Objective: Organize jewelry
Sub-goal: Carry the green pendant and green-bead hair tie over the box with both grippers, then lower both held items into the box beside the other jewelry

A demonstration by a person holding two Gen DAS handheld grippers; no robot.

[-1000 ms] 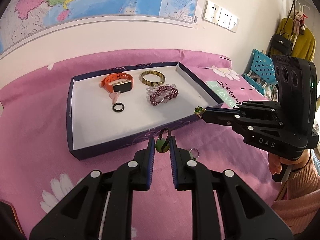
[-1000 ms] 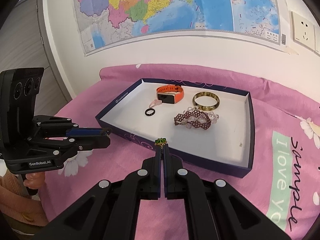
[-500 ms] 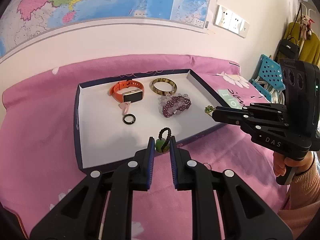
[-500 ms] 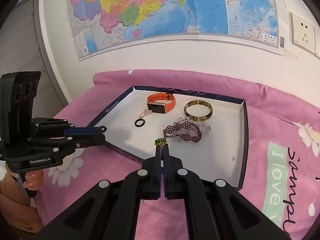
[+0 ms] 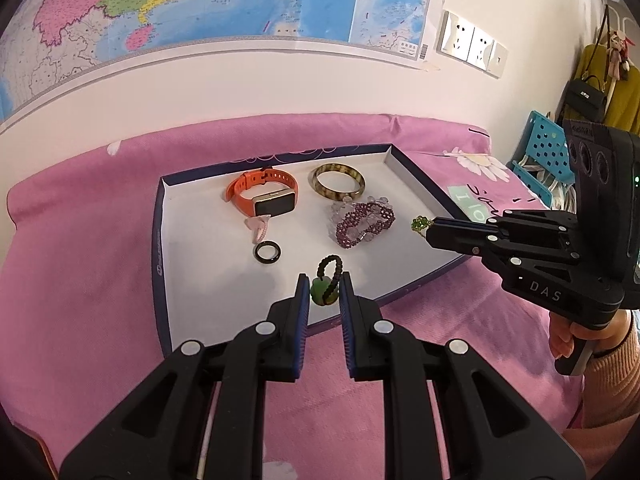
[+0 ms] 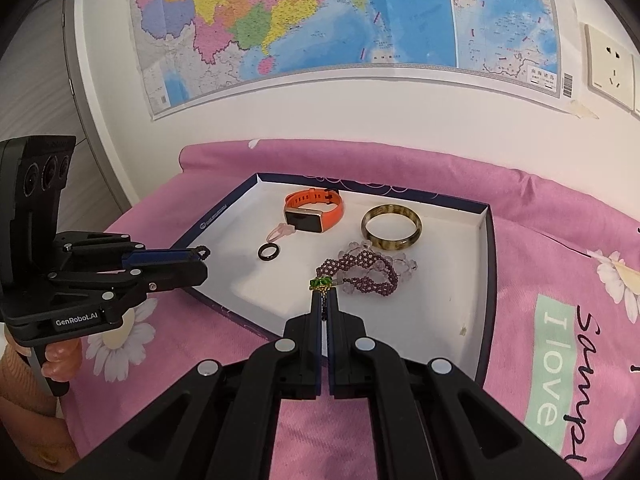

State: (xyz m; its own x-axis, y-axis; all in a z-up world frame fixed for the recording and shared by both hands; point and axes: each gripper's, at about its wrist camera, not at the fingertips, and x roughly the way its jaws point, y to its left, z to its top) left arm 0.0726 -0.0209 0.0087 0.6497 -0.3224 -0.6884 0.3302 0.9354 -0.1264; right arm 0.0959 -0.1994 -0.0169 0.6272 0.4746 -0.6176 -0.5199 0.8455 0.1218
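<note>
Green bead charm, lower centre of frame over the white tray, clamped between left gripper jaws; green-gold pendant, mid-frame, pinched in closed right gripper.

Tray is sitting on the bed, its far wall toward the map wall. Inside, from the tray's middle: watch is lying at 11 o'clock, bangle at 1 o'clock, beaded bracelet at 3 o'clock, just before the bangle. Ring is lying near centre, with a small charm between it and the watch. Left tool is hanging over the near edge at 6 o'clock, a pendant sitting between its fingers. Right tool is reaching in over the right wall at 3 o'clock, a small brooch sitting at its tip, near the beaded bracelet.
</note>
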